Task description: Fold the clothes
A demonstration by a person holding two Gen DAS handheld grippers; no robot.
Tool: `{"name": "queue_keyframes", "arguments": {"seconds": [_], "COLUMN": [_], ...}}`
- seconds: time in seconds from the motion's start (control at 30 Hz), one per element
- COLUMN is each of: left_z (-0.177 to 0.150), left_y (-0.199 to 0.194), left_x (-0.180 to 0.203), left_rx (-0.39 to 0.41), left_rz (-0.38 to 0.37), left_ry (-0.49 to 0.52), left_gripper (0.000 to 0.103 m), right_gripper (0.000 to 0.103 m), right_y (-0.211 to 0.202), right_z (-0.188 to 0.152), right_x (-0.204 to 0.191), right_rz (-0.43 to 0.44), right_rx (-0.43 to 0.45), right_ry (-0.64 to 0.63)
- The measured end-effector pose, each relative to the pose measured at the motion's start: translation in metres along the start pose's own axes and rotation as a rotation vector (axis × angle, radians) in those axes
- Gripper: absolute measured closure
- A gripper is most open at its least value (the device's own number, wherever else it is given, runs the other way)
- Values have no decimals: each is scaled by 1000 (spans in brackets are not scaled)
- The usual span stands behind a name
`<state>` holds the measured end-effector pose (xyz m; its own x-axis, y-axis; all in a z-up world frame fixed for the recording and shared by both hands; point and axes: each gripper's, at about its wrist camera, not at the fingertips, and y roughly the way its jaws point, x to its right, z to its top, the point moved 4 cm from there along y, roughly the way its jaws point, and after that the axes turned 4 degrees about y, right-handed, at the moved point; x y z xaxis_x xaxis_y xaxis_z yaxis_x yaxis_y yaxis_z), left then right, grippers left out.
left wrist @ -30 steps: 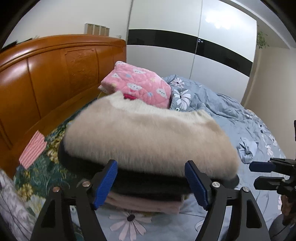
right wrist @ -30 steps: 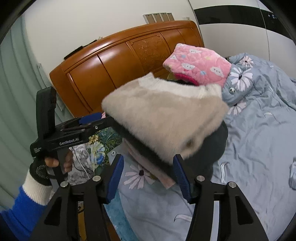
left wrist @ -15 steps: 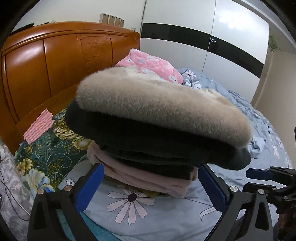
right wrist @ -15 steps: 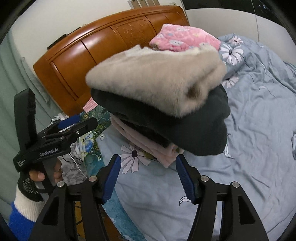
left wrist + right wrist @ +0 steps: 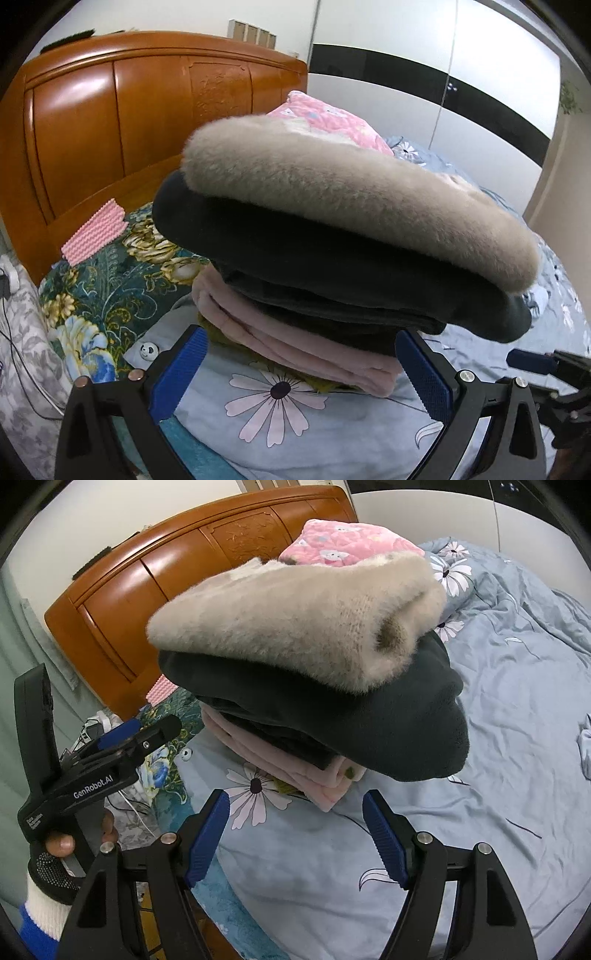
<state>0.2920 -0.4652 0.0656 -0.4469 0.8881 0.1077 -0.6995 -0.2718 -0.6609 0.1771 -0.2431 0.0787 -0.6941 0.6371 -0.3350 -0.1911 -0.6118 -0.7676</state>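
1. Folded clothes make a stack on the bed: a fluffy beige fleece garment [image 5: 354, 206] lies on top, a dark charcoal fleece garment [image 5: 332, 280] sits under it, and a pale pink folded garment [image 5: 295, 343] lies lower down, with an olive-yellow edge of fabric [image 5: 221, 336] peeking from beneath it.
2. We see the stack resting on a light blue duvet with white daisy prints [image 5: 280, 413], near the head of the bed.
3. Our left gripper [image 5: 301, 373] has its blue-padded jaws spread wide after just opening; the pads stand to either side of the stack's lower front edge — we cannot tell whether the right-hand pad touches the pink layer, and nothing is clamped.
4. Our right gripper [image 5: 297, 834] has also just been opening; its jaws stand apart over bare duvet, just in front of the stack's corner, with nothing between them.
5. In the right wrist view, a hand in a dark dotted glove with a white cuff and blue sleeve [image 5: 55, 860] holds the left gripper's handle, left of the stack.
6. Behind the stack sit a pink quilted bundle with cartoon prints [image 5: 343, 546] and an orange-brown wooden headboard [image 5: 129, 122].
7. Beside the duvet lies a dark green floral cover [image 5: 110, 280] — a small pink ribbed cloth [image 5: 94, 232] rests on it by the headboard.
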Motion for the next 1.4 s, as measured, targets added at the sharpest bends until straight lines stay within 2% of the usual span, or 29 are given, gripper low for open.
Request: {"name": "queue_keyframes", "arguments": {"seconds": [0.13,0.23,0.33,0.6,0.8,0.93,1.07,1.4], "left_z": [1,2,3,3,4,5,8,6], "left_y": [1,0,1,3,1,2,8,11], "left_x": [-2,-2,-4,3,5,6,4,5], "left_rx": [10,28,36,50,98,99,85,73], "left_rz": [15,13,-21,-6,-39,-31,-56,-17], "left_ry": [-7,-6,-26,19,5,19,11,35], "left_gripper": [0,0,0,0,0,0,0,0], "right_gripper": [26,0,0,0,0,0,0,0], "right_y": [0,1,0,0,1,2,4,9], "right_z": [-1,-1,0,-1,0,1,1,0], "right_x": [-1,1,1,1,0,0,1,2], "right_rz": [-17,-31,-36,-50,-55,-60,-71,-86], "right_rx": [12,17,27,28,28,30,28,13], "right_ry": [5,13,16,23,22,28,34,47]}}
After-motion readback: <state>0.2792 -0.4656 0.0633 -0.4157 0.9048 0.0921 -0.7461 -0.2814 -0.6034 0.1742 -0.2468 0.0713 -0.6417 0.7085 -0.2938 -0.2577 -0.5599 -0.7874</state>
